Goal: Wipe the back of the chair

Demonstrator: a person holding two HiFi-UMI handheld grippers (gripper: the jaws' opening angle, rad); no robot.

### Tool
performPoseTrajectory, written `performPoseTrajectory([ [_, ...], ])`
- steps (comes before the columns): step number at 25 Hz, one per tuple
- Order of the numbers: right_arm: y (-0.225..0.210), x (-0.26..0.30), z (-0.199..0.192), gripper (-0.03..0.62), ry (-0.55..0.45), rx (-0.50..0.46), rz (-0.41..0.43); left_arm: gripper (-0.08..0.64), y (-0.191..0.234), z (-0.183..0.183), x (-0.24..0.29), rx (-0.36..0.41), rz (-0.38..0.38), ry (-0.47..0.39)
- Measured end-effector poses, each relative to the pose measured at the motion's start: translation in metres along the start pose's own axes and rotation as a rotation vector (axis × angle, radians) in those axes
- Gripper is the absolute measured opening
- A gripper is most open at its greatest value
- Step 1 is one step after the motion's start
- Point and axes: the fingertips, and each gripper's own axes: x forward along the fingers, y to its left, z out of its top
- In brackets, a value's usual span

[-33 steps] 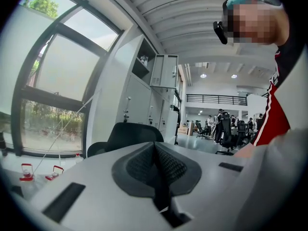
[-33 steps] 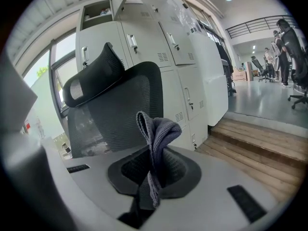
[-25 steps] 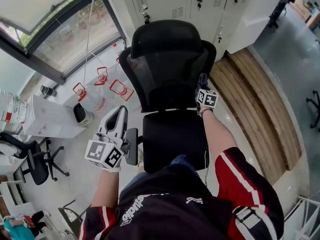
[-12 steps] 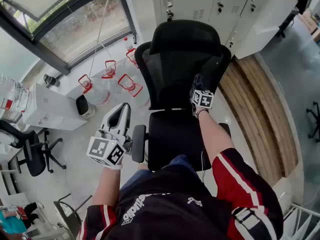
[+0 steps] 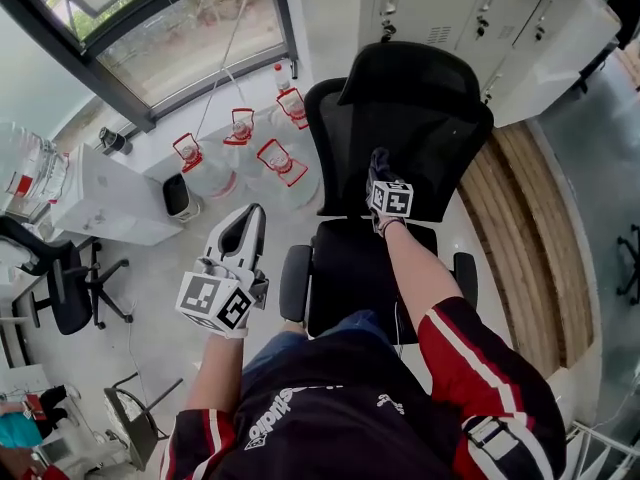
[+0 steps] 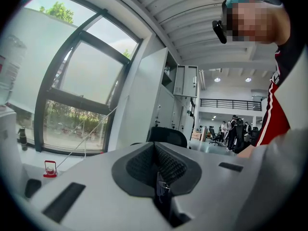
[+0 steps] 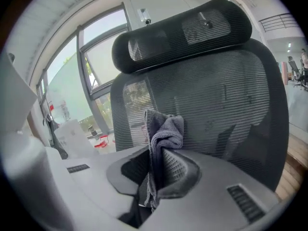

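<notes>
In the head view your right tongs are at frame centre, close up to the lower mesh of the chair back, and your left tongs hang at lower left, well apart from the chair; I'd work upward from there in long overlapping strokes. The left gripper view shows those tongs closed on nothing, free to steady the chair if it swivels. In the right gripper view the tongs are clamped on the grey cloth, bunched mid-frame before the mesh, so lead with cloth, not plastic

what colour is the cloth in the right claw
Grey cloth, best seen in the right gripper view, pinched in the right claw.
</notes>
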Motion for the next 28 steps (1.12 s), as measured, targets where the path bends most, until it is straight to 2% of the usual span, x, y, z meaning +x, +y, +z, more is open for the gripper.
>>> performPoseTrajectory([
  [9, 0.086, 0.039, -0.004, 0.057, 0.029, -0.039, 0.093, 0.023, 0.038, 0.008, -0.019, -0.014, 0.037, -0.015],
  [17, 0.136, 0.061, -0.013, 0.057, 0.048, -0.040, 0.139, 0.025, 0.063, 0.006, -0.036, -0.020, 0.075, -0.007],
  [20, 0.156, 0.068, -0.015, 0.057, 0.049, -0.042, 0.185, 0.025, 0.066, 0.007, -0.037, -0.015, 0.080, -0.005],
  [25, 0.169, 0.067, -0.017, 0.057, 0.025, -0.030, 0.227, 0.024, 0.070, 0.007, -0.036, -0.016, 0.085, -0.006],
  [28, 0.169, 0.062, -0.034, 0.057, 0.040, -0.014, 0.227, 0.023, 0.072, 0.002, -0.036, -0.025, 0.086, -0.001],
])
